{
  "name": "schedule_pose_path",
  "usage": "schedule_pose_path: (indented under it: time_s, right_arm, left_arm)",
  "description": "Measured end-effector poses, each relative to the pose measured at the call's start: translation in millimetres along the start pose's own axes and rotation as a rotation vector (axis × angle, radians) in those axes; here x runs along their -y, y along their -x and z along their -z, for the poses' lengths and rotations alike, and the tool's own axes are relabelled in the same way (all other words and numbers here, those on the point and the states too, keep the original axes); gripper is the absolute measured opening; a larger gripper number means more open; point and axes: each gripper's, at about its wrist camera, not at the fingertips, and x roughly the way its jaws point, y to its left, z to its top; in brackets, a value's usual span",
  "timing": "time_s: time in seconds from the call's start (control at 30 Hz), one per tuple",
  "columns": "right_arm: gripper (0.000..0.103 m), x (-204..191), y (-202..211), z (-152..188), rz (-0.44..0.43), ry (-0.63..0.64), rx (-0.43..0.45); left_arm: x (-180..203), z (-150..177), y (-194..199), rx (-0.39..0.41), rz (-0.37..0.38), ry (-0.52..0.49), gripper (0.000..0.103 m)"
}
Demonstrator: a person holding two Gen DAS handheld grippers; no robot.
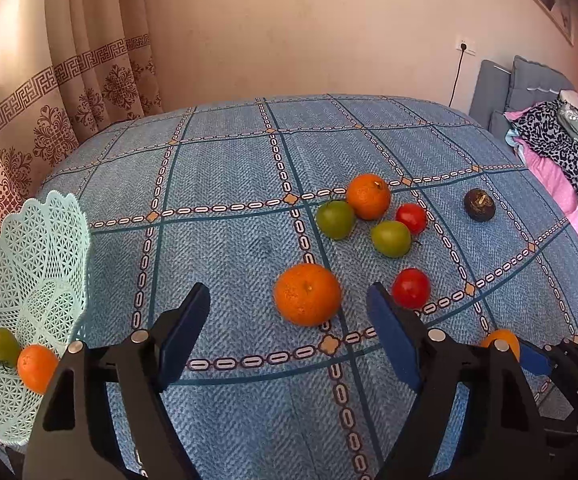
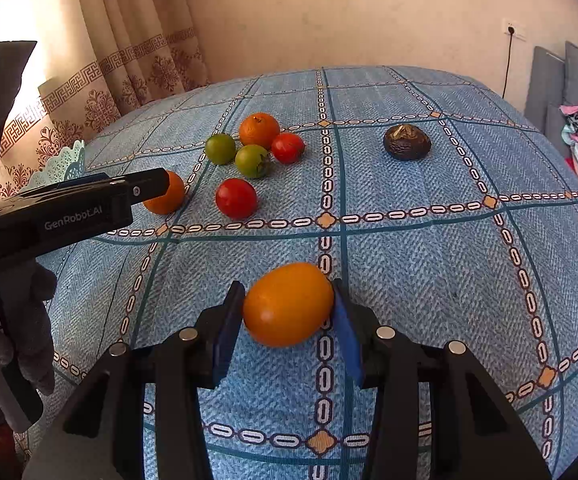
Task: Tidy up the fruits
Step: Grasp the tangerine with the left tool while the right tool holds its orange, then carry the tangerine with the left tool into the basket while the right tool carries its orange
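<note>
Two hand-held grippers work over the blue checked worktop point(image 1: 229, 248). The right hand-held gripper point(image 2: 289, 312) is closed on a yellow-orange fruit point(image 2: 287, 304), its long axis lying across the pads, near the front edge. The left hand-held gripper point(image 1: 289, 320) is spread wide and empty, with a large orange point(image 1: 307, 294) lying straight ahead, just beyond its fingertips and slightly right of centre. The basket point(image 1: 29, 264) sits at the far left, already holding an orange and a green fruit. The left side is nearer that orange, so I judge a short forward reach suits it, while the right must carry its fruit leftward across to the basket.
</note>
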Motion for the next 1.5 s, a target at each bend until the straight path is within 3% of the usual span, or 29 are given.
schedule_pose_path:
  time_s: [0.23, 0.4, 0.67, 0.8, 1.5]
  right_arm:
    - [0.045, -0.4, -1.5, -1.8, -0.002, 0.001, -0.002]
    - [0.046, -1.1, -2.0, -2.0, -0.001, 0.002, -0.002]
    - [0.046, 1.2, -1.7, -1.4, -0.012, -0.008, 0.005]
    - [0.042, 2.5, 0.0, -0.7, -0.01, -0.011, 0.013]
    - [0.041, 7.8, 17.9, 0.4, -0.048, -0.048, 0.105]
  left_arm:
    - [3.4, 1.8, -18.8, -0.029, 0.046, 0.018, 0.066]
    - [0.2, 4.4, -30.3, -0.046, 0.09, 0.049, 0.041]
    - [-9.2, 12.4, -22.4, -0.013, 0.113, 0.085, 0.041]
    - [-11.6, 17.7, -15.4, 0.002, 0.093, 0.088, 0.041]
    - [-17.1, 13.3, 30.9, 0.141, 0.001, 0.076, 0.041]
